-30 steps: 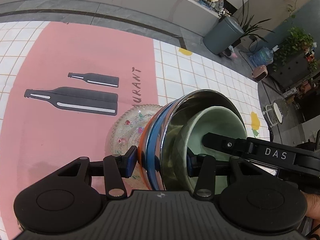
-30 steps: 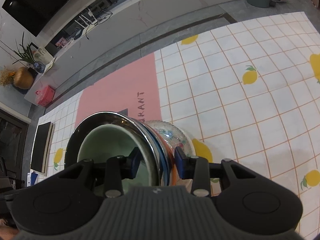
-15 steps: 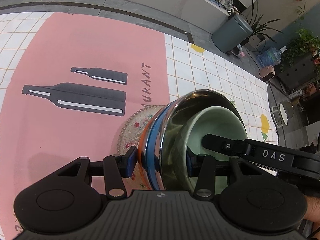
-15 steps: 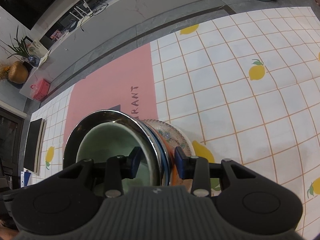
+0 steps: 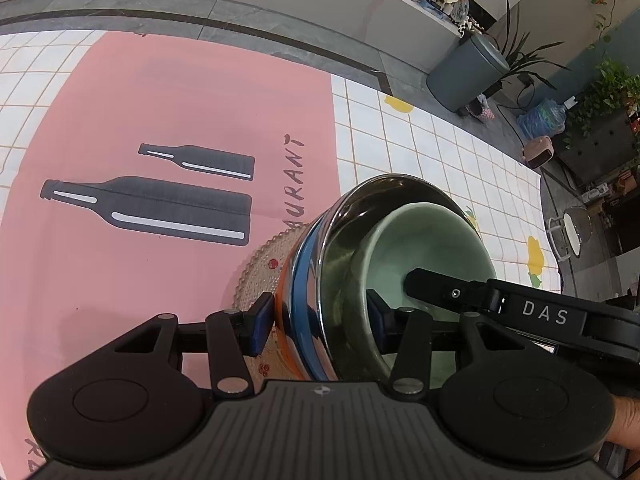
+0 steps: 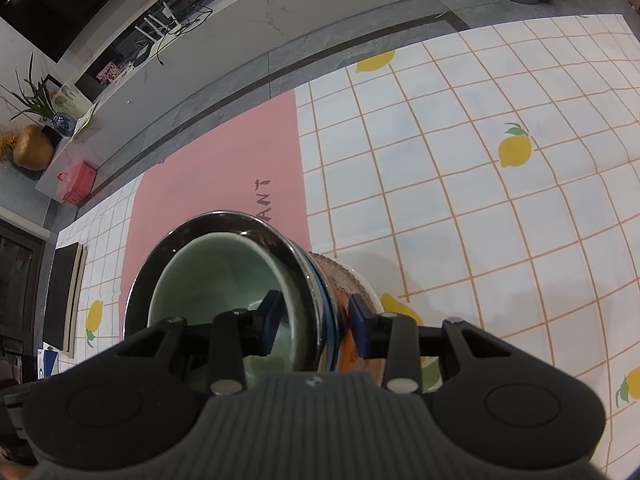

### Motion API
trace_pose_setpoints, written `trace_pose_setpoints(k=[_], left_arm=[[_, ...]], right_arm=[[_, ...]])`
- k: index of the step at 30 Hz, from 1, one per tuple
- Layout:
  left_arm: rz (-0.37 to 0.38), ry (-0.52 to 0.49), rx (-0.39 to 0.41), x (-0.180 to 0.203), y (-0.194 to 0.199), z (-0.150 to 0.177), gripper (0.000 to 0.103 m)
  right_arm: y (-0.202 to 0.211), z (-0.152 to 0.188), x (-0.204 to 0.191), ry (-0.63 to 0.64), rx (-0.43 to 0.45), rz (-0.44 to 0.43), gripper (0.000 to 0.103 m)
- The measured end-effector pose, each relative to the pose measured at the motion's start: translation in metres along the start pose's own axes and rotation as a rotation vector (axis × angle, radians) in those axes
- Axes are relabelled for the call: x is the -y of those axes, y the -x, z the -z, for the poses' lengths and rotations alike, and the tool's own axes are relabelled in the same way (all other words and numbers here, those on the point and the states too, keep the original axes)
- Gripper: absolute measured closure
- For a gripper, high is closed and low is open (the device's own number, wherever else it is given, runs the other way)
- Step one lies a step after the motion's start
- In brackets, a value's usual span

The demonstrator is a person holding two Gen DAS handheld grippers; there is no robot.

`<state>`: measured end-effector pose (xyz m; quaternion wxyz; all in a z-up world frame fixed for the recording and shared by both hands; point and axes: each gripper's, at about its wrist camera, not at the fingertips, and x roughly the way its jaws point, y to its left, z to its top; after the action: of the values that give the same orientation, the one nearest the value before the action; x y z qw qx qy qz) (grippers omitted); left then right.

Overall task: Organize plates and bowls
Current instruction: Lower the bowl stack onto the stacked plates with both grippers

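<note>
Left wrist view: the left gripper [image 5: 320, 322] is pointing steeply down, its fingers [image 5: 262, 320] straddling the near wall of a nested stack, one pad outside against the orange and blue bowls, the other inside. The stack is made of a pale green ceramic bowl [image 5: 424, 240] sitting inside a stainless steel bowl [image 5: 348, 248], which is sitting in the coloured bowls above a beaded glass plate [image 5: 260, 268]. Everything is sitting over a pink placemat [image 5: 160, 100] on the tabletop [image 5: 440, 152], which is covered by a lemon-print cloth. The right gripper's finger is reaching into the green bowl from the right. Right wrist view: the right gripper [image 6: 314, 322] is gripping the opposite wall of the same stack, with one finger inside the green bowl [image 6: 216, 276] and the other outside, just beside the glass plate [image 6: 352, 276]. The steel bowl [image 6: 288, 252] is rising between them. Both grippers are holding at a middling width. The stack is lying directly between the two grippers, equally near each, so any lift is likely depending on both rising together.
</note>
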<state>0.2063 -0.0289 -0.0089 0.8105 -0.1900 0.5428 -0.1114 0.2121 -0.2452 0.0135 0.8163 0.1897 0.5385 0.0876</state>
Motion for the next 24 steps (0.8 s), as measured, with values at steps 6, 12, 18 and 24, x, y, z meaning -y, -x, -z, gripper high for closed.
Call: trace_pose_setpoints(k=[6,12,18,24], left_arm=[[0.025,0.037,-0.002,-0.005,-0.002,-0.001,0.046],[-0.024,-0.005,0.011,-0.001,0.001,-0.001,0.033],[-0.028,0.01,0.045,-0.007,0.015,-0.001,0.028],[-0.011,-0.023,0.154,-0.003,0.051,0.006,0.028]], right_arm=[[0.0,0.003,-0.002,0.028,0.005,0.005,0.065],[0.002,0.005,-0.008,0.058,0.022,0.019,0.059],[0.02,0.007,-0.013,0.093,0.094,0.061,0.042],[0.05,0.02,-0.028,0.197,0.205,0.096,0.041]])
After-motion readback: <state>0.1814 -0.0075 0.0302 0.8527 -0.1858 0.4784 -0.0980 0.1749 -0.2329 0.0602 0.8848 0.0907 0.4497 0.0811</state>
